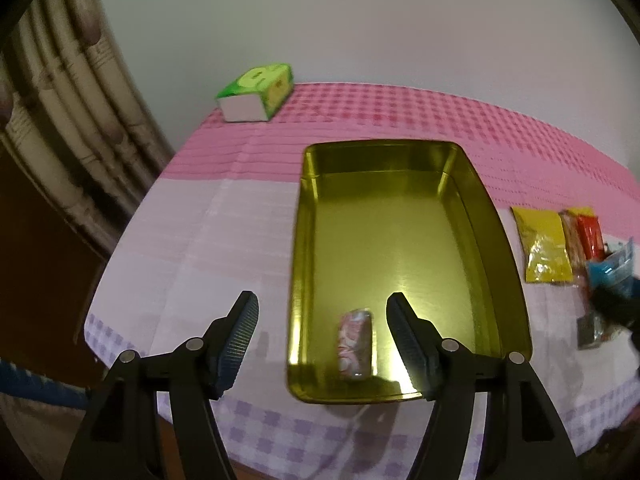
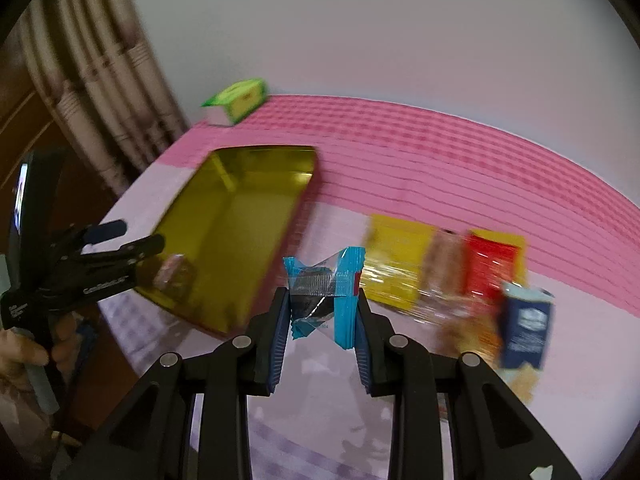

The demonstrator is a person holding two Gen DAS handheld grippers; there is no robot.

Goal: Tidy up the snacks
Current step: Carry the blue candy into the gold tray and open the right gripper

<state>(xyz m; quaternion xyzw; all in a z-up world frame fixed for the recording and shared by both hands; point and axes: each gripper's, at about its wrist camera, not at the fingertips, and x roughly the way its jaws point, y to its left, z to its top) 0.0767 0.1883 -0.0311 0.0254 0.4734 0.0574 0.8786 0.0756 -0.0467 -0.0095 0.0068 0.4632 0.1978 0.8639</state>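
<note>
A gold tin tray (image 1: 400, 152) stands on the pink checked tablecloth, and it also shows in the right wrist view (image 2: 224, 168). A small pink-and-white wrapped snack (image 1: 355, 343) lies at the tray's near end. My left gripper (image 1: 322, 310) is open and empty just above that near end. My right gripper (image 2: 322, 300) is shut on a blue-and-clear snack packet (image 2: 328, 292), held above the cloth to the right of the tray. It shows blurred at the right edge of the left wrist view (image 1: 612, 276).
A yellow packet (image 2: 396, 264), a red packet (image 2: 490, 264) and a dark blue packet (image 2: 524, 324) lie right of the tray with other blurred snacks. A green tissue box (image 1: 256, 92) stands at the far left corner. A curtain (image 1: 68, 120) hangs left of the table.
</note>
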